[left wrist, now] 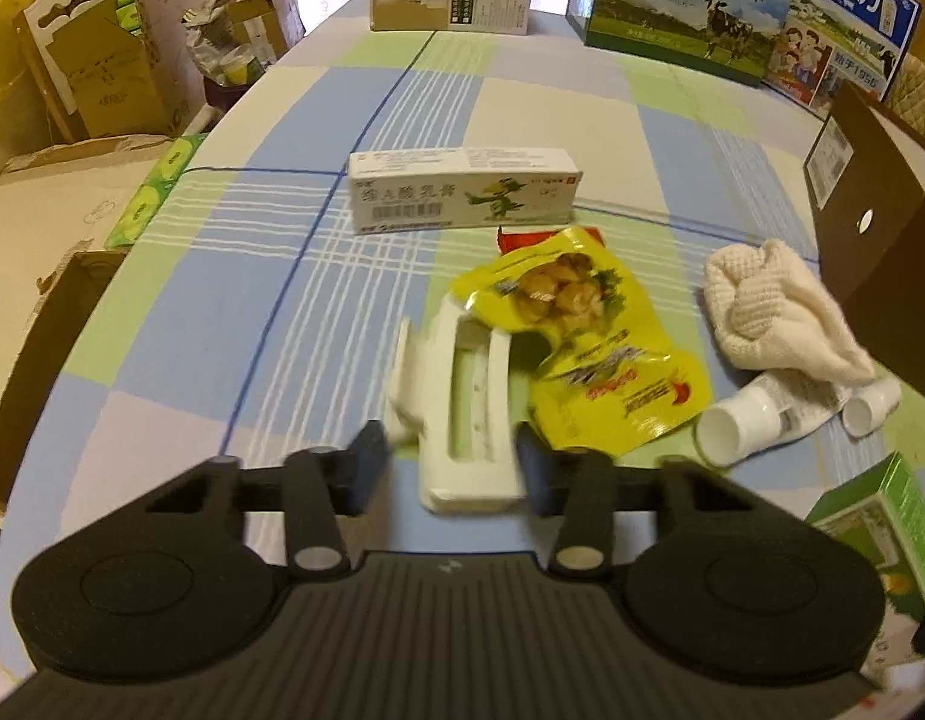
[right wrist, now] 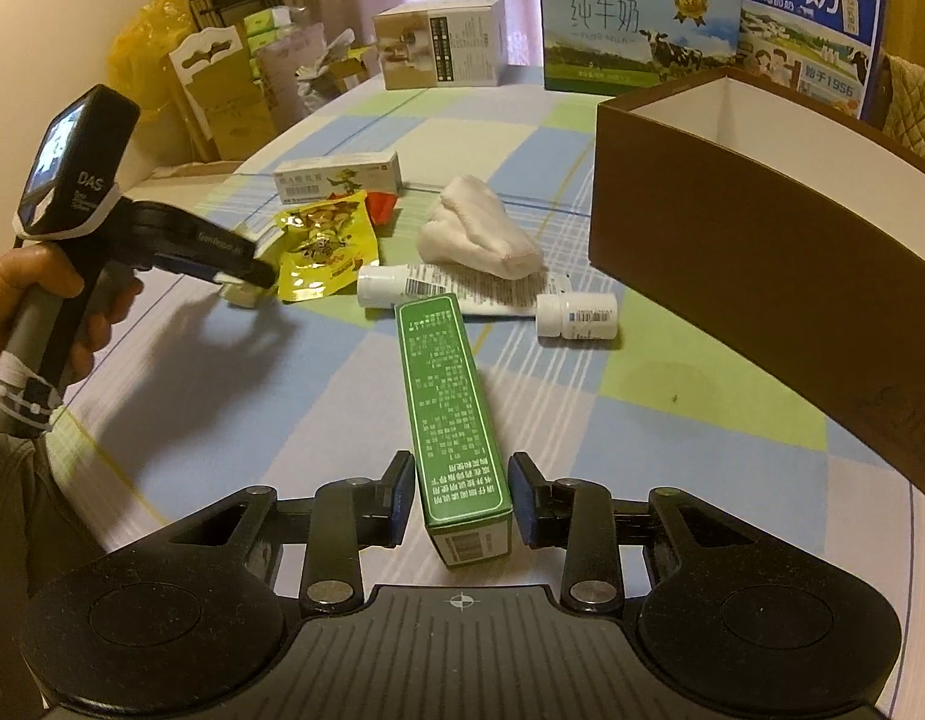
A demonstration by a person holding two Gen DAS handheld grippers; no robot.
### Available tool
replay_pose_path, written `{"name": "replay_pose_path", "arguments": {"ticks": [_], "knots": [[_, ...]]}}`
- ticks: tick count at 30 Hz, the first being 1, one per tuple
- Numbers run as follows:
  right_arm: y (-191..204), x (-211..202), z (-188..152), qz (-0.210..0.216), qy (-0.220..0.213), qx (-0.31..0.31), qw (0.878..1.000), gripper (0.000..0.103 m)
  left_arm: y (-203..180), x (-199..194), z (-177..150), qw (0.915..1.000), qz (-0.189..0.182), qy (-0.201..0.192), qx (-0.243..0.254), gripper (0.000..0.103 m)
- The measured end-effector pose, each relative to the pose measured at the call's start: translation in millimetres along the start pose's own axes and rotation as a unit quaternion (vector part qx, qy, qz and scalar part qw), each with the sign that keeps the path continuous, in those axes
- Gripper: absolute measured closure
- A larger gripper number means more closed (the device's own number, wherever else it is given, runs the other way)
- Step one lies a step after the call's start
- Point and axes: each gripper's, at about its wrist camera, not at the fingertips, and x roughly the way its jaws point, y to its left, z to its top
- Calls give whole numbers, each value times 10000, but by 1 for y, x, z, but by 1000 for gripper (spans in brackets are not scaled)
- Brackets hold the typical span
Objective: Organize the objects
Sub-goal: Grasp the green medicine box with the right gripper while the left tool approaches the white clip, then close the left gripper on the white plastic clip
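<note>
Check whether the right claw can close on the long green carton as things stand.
Probably yes: the long green carton already lies between the open right claw fingers, with only bare checked tablecloth beside it.

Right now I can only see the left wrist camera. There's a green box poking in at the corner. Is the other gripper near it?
Observer: Yes. The right gripper straddles the near end of the green box, with its jaws open, one on each side.
Operator: Is the brown box open on top? I only see its side.
Observer: It is. The brown box has no lid on, and its inside walls are white.
Operator: What's holding my gripper?
Observer: A hand wraps the handle of the left gripper.
</note>
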Motion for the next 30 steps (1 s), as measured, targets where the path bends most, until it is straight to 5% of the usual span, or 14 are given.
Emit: {"name": "replay_pose_path", "arguments": {"ticks": [2, 8, 12, 17, 22, 30], "knots": [[1, 0, 0, -10, -5, 5, 10000, 72, 2, -3, -5, 10000, 65, -7, 73, 75], [1, -1, 1, 5, -31, -27, 10000, 72, 4, -18, -24, 9997, 191, 125, 129, 75], [1, 0, 1, -6, 13, -22, 10000, 72, -4, -34, -42, 9993, -50, 340, 160, 75], [0, 1, 2, -58, 119, 18, 9999, 67, -10, -48, -45, 9992, -141, 139, 337, 43], [1, 1, 6, -101, 74, 15, 9999, 52, -10, -41, -36, 9986, -33, 14, 520, 40], [16, 19, 25, -149, 113, -334, 9993, 50, -15, -24, -28, 9974, 123, 0, 716, 42]]}}
